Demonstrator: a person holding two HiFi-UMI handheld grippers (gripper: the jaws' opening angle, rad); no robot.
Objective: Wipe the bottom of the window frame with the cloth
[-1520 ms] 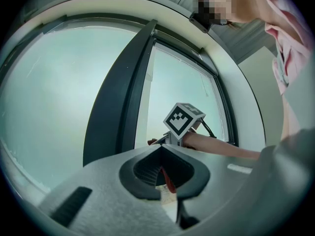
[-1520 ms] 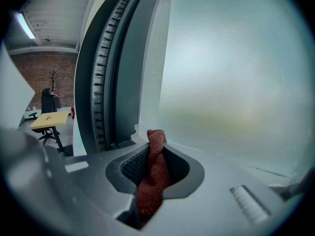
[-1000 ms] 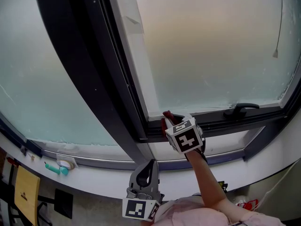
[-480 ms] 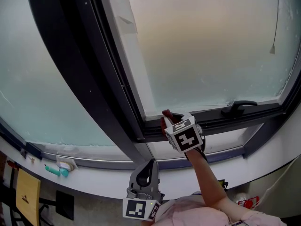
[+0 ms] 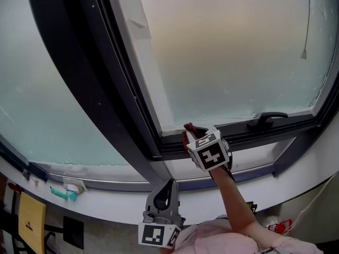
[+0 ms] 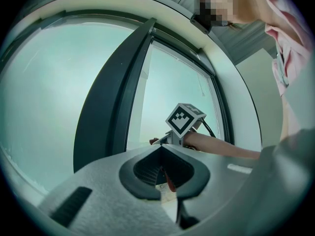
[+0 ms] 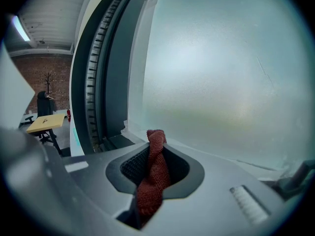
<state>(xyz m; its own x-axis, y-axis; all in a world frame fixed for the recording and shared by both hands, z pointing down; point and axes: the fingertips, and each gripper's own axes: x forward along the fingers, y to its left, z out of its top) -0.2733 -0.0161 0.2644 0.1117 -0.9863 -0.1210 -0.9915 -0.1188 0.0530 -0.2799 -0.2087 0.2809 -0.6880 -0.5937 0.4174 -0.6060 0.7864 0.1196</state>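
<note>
A dark red knitted cloth (image 7: 156, 146) is pinched in my right gripper (image 7: 155, 168), which is shut on it. In the head view that gripper (image 5: 192, 137), with its marker cube, holds the cloth (image 5: 187, 132) against the dark bottom rail of the window frame (image 5: 243, 135), close to the left corner of the frosted pane. My left gripper (image 5: 169, 187) hangs lower, near my body, with its jaws together and nothing between them. In the left gripper view its jaws (image 6: 165, 173) point up at the right gripper's cube (image 6: 184, 119).
A black window handle (image 5: 267, 119) sits on the rail to the right of the cloth. A wide dark mullion (image 5: 100, 89) runs up on the left. A blind cord pull (image 5: 303, 54) hangs at the upper right. A teal object (image 5: 61, 190) lies on the lower sill.
The head view has drifted slightly. The right gripper with the cloth stays at about the same spot on the rail. The left gripper has not moved.
</note>
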